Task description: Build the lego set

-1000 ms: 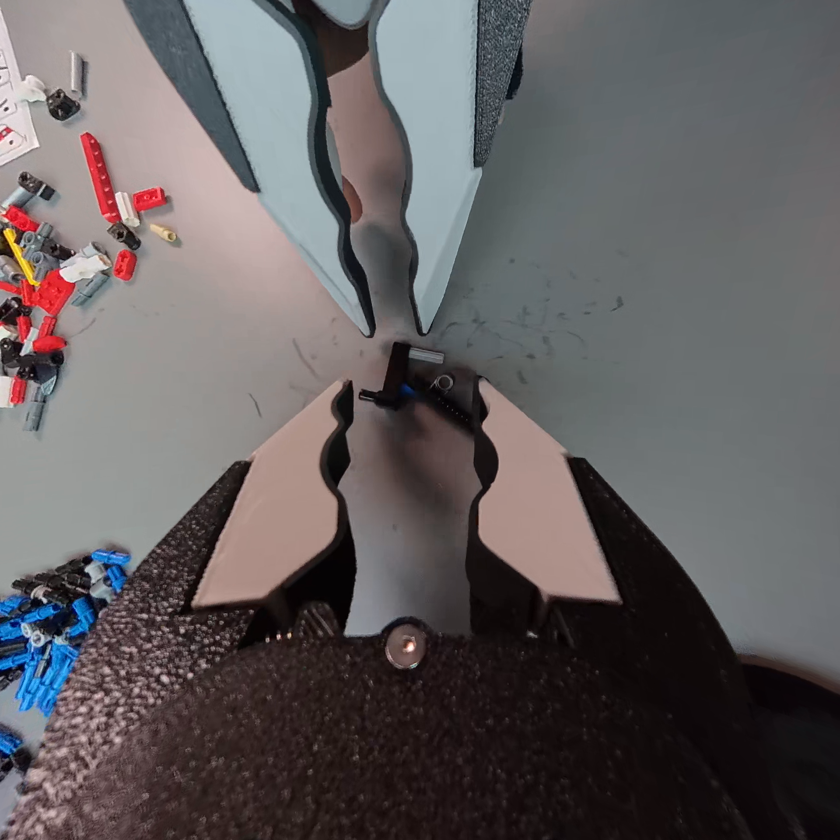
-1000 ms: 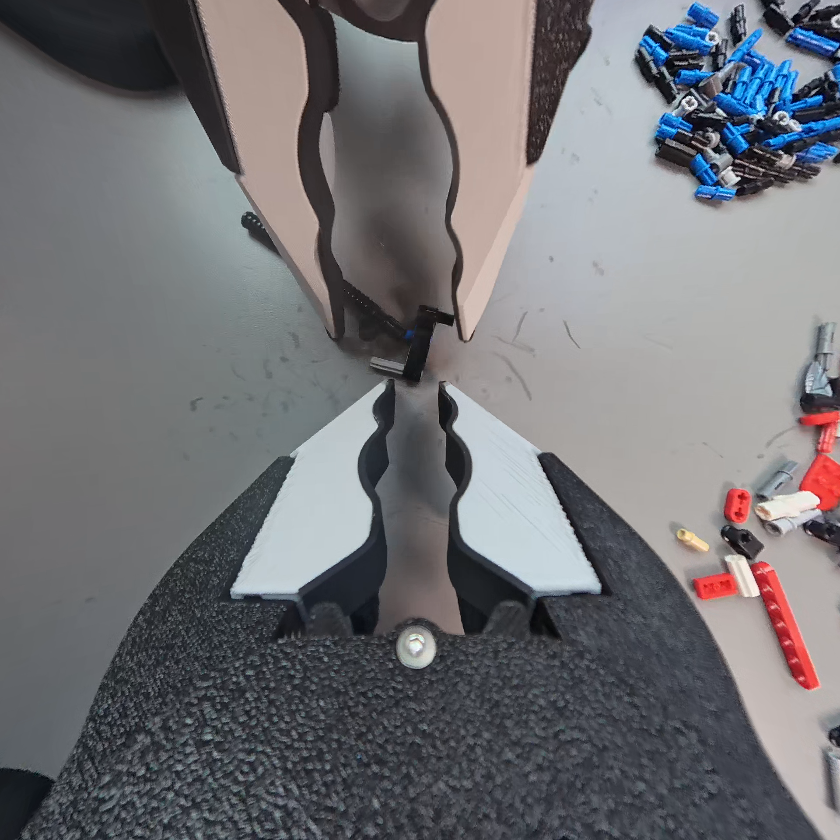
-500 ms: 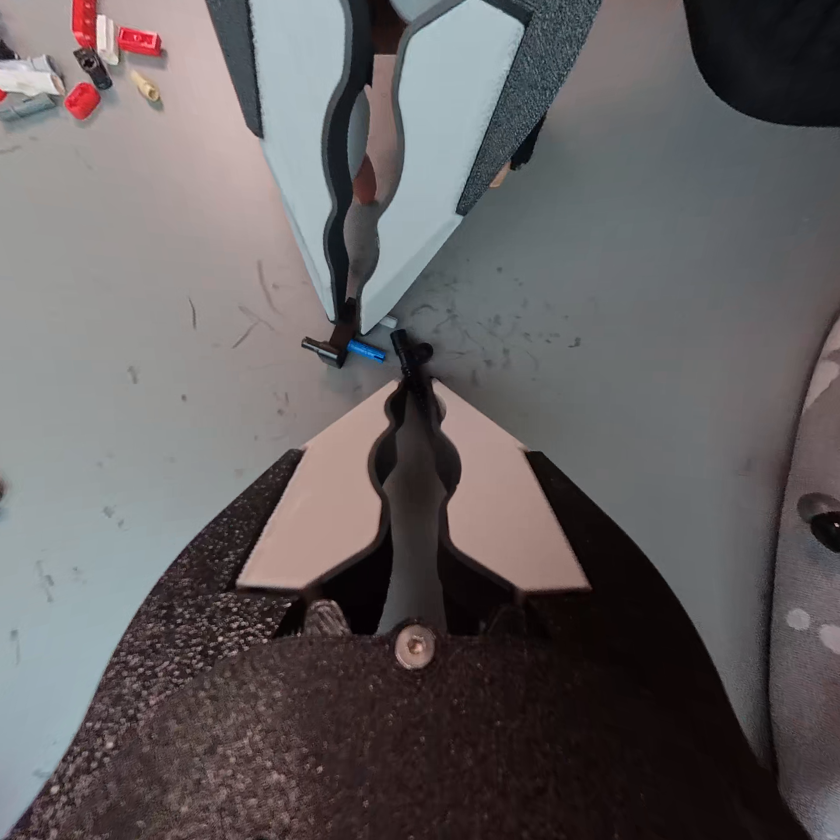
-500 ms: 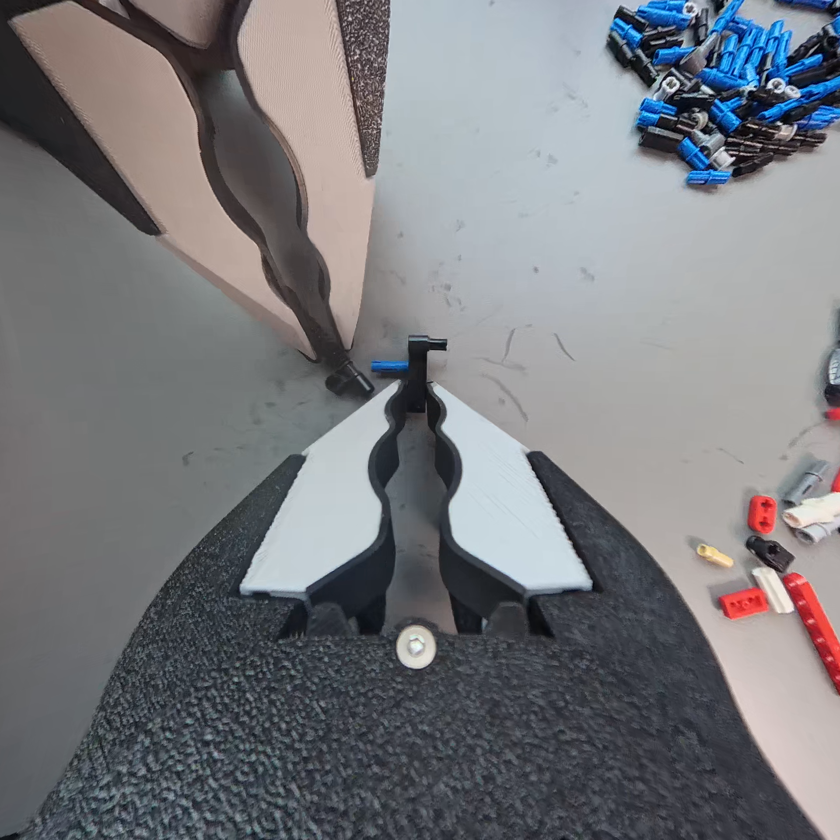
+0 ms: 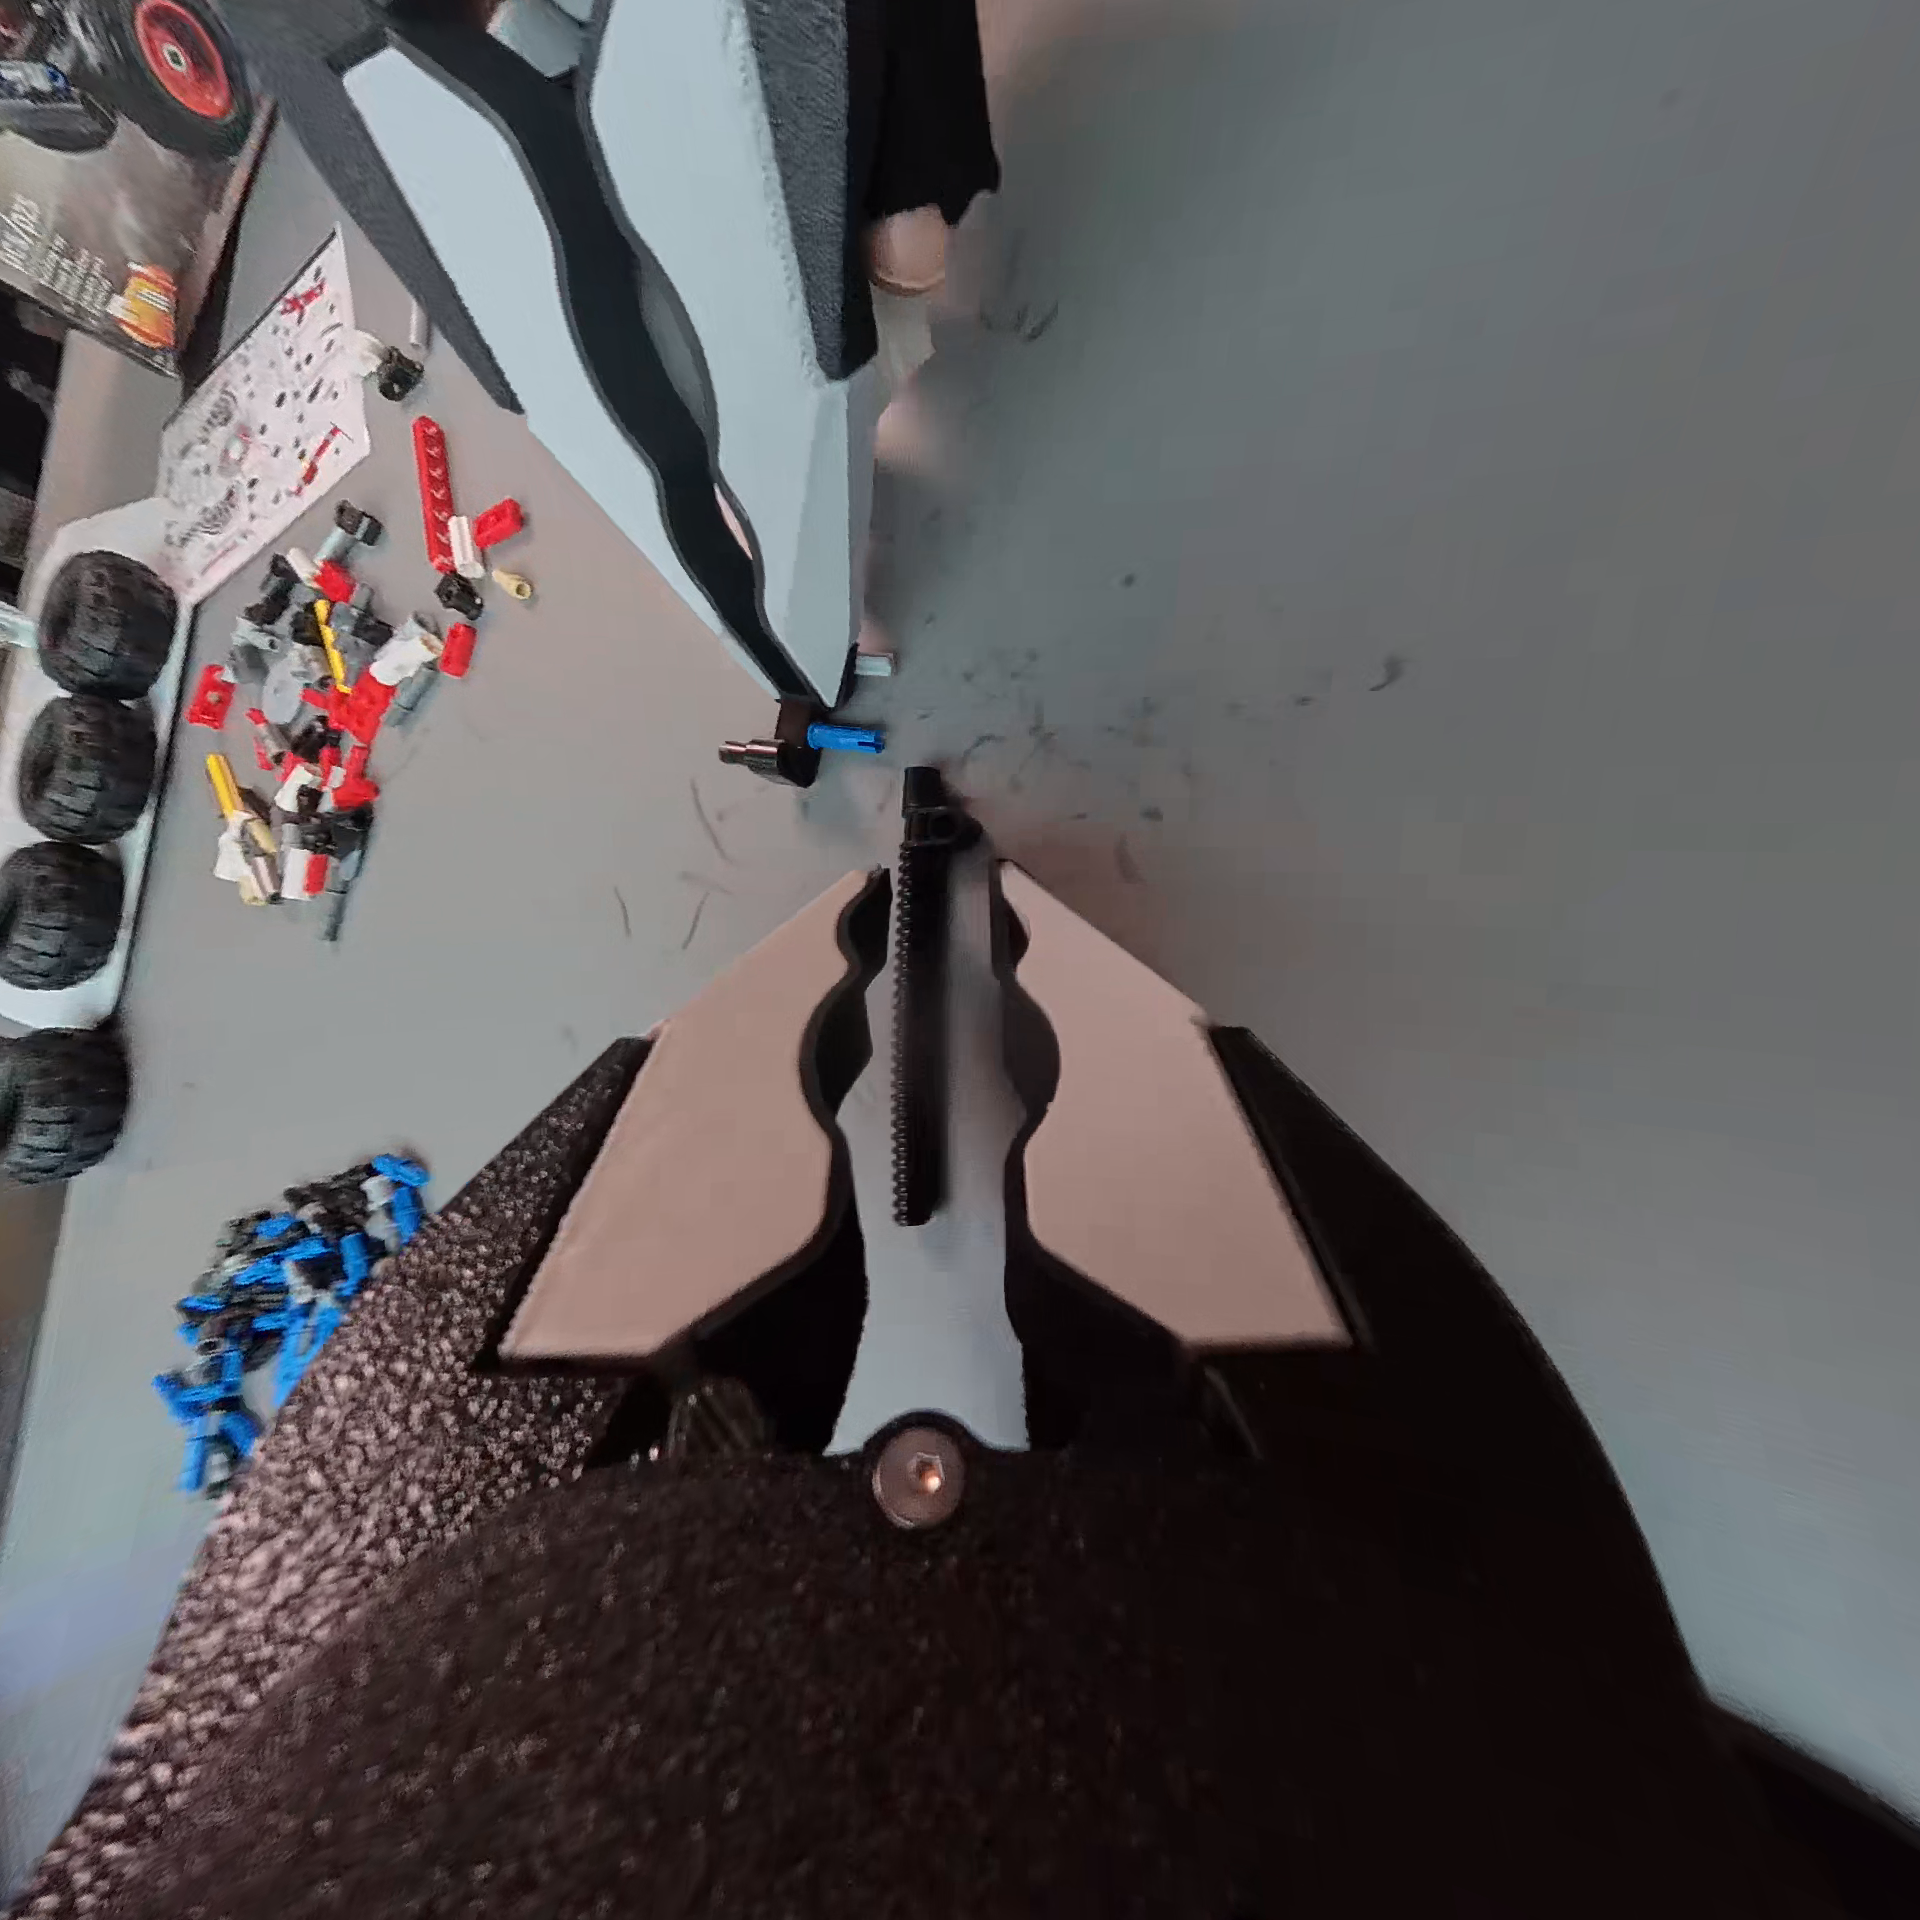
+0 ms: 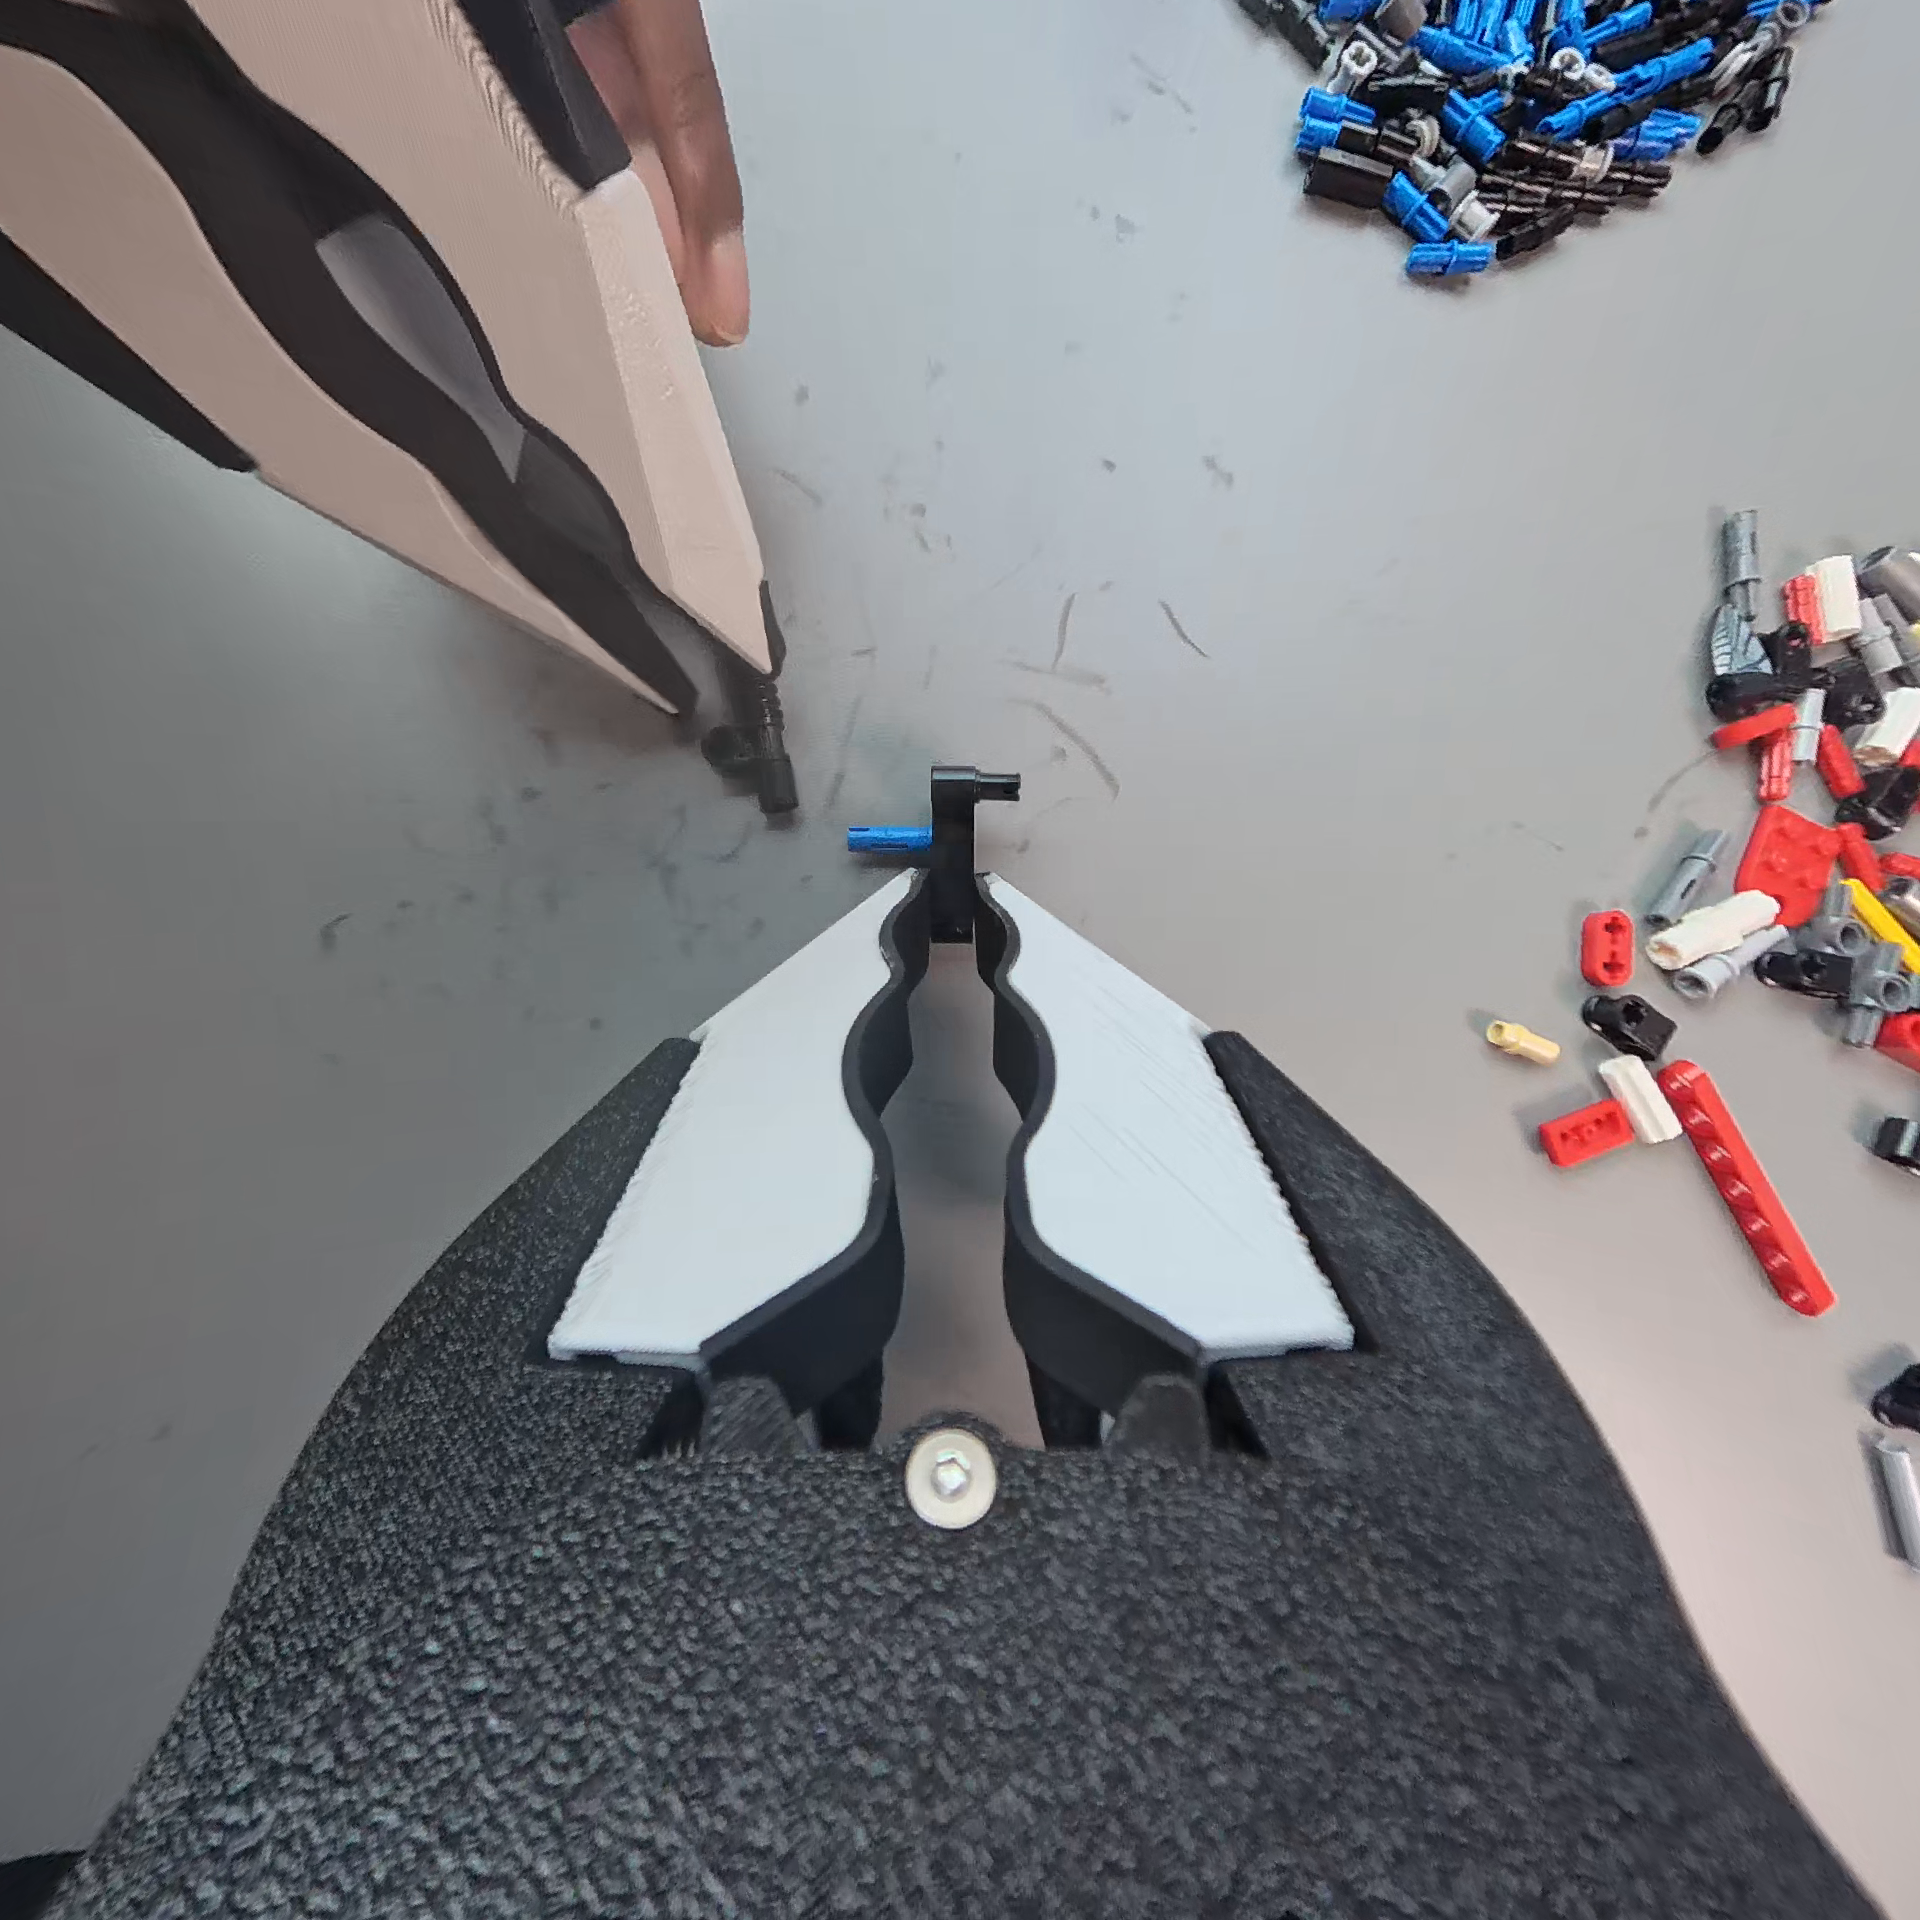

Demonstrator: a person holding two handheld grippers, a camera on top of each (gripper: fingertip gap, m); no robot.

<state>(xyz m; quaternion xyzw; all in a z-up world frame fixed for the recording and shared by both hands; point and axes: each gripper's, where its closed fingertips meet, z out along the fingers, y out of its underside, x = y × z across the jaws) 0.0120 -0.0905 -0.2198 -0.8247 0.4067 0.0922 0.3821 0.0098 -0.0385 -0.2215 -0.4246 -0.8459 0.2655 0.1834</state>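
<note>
My left gripper (image 5: 940, 868) has tan fingers and is shut on a long black toothed rack piece (image 5: 914, 1039), whose end sticks out past the tips. It also shows in the right wrist view (image 6: 727, 675), at the upper left, with the rack end (image 6: 764, 748) close to the grey table. My right gripper (image 6: 951, 878) has pale blue fingers and is shut on a small black beam (image 6: 951, 831) carrying a blue pin (image 6: 883, 836) and a black pin. In the left wrist view the right gripper (image 5: 821, 696) holds that beam (image 5: 779, 748) just left of the rack's tip, not touching it.
A pile of blue and black pins (image 6: 1507, 104) lies at the far right. Mixed red, grey and white pieces (image 6: 1818, 831) lie at the right. Black tyres (image 5: 73, 831), an instruction sheet (image 5: 270, 426) and the box (image 5: 104, 208) lie at the left. A small grey piece (image 5: 873, 663) sits by the right gripper.
A second ago both grippers were open around the pieces. Each has since shut on its piece. The two have drawn a little apart, and the left view has swung towards the piles.
</note>
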